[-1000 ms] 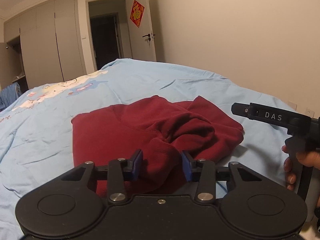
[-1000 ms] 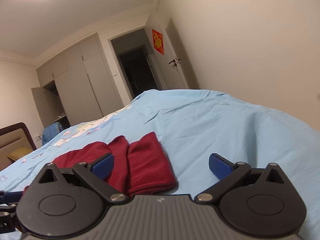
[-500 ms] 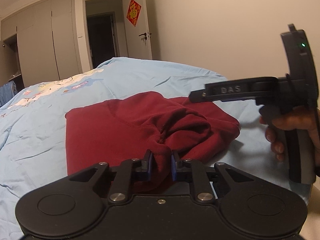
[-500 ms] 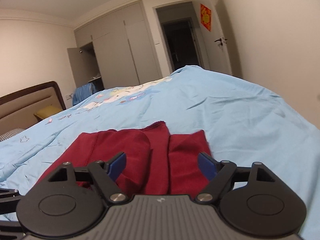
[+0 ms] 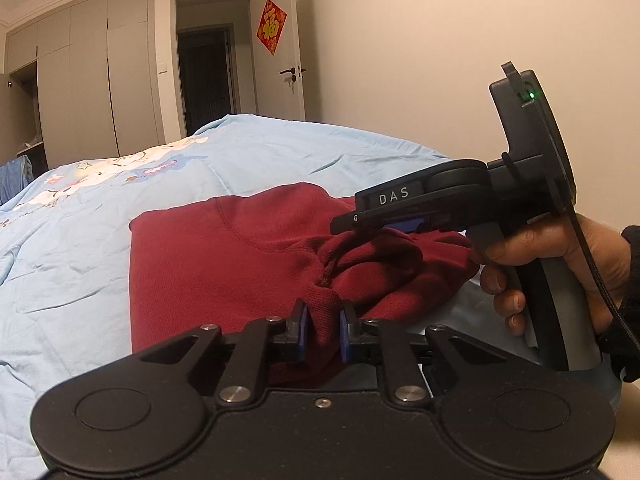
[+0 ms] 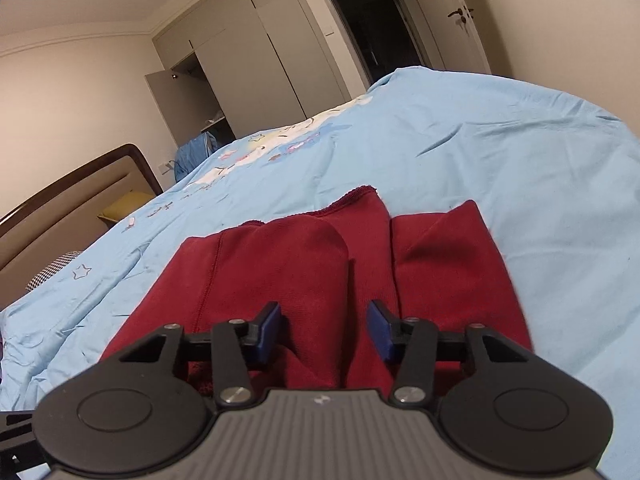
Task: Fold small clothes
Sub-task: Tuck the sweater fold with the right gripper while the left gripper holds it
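Observation:
A dark red sweatshirt (image 5: 224,264) lies partly folded on the light blue bed sheet (image 5: 72,240). My left gripper (image 5: 323,332) is shut on a raised pinch of its near edge. Just right of that pinch the cloth is bunched, and my right gripper (image 5: 360,218), held by a hand (image 5: 560,256), reaches over the bunch from the right. In the right wrist view the sweatshirt (image 6: 280,264) shows two folded flaps side by side. The right gripper (image 6: 325,332) is open, its blue pads (image 6: 269,330) straddling the cloth where the flaps meet.
The sheet (image 6: 480,152) spreads wide beyond the sweatshirt. A brown headboard (image 6: 60,208) and a checked pillow lie to the left. Pale wardrobes (image 5: 88,80), an open doorway and a white door (image 5: 280,60) stand at the far end, a bare wall on the right.
The left gripper shut on the sweatshirt's edge and has lifted it slightly. The right gripper swung in over the sweatshirt, dropped toward it, and its fingers have drawn closer together.

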The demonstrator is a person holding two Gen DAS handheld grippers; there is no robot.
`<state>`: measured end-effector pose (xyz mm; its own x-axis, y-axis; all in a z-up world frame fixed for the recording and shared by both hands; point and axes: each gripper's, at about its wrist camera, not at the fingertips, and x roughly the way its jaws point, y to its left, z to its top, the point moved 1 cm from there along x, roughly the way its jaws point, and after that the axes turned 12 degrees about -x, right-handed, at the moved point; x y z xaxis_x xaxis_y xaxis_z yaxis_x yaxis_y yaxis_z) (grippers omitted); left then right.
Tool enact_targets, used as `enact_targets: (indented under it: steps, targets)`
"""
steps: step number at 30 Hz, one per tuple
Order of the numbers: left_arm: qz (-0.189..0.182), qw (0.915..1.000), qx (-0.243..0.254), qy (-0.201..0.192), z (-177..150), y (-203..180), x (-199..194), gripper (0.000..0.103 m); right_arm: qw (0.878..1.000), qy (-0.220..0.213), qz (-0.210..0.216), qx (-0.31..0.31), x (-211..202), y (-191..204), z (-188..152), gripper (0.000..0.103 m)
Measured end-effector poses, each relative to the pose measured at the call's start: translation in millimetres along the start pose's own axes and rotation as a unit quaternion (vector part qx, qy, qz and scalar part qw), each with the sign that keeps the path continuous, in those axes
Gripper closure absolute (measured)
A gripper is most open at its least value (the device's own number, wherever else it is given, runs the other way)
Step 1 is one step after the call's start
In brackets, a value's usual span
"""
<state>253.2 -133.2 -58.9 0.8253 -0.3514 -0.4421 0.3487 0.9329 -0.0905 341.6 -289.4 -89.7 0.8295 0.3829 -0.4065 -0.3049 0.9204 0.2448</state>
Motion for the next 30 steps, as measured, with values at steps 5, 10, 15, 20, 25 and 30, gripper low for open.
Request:
enact_targets:
  steps: [5, 10, 15, 20, 25, 30]
  targets:
    - [0.001, 1.0, 0.0, -0.005, -0.1, 0.8, -1.3, 0.091, 1.0, -0.007, 0.003, -0.013, -2.7, 5.7, -1.3, 0.079]
    - [-0.001, 0.9999, -0.002, -0.016, 5.6, -2.9, -2.1, 0.094, 0.999, -0.032, -0.003, -0.011, -10.0, 2.8, 3.0, 0.093]
    - [-0.018, 0.9992, 0.016, -0.032, 16.1, -17.0, 2.7, 0.095, 0.998, -0.059, -0.025, -0.018, -20.7, -1.4, 10.1, 0.095]
    - [-0.044, 0.9978, 0.03, -0.04, 25.2, -32.9, 11.7, 0.095, 0.996, -0.08, -0.05, -0.007, -36.1, -19.0, 15.4, 0.095]
    - [-0.067, 0.9962, 0.046, -0.031, 26.9, -48.7, 26.0, 0.095, 0.994, -0.082, -0.072, 0.016, -45.0, -41.2, 13.6, 0.095]
    - [-0.073, 0.9963, 0.044, -0.013, 23.6, -53.8, 37.5, 0.095, 0.994, -0.066, -0.082, 0.022, -39.9, -46.3, 4.1, 0.095]
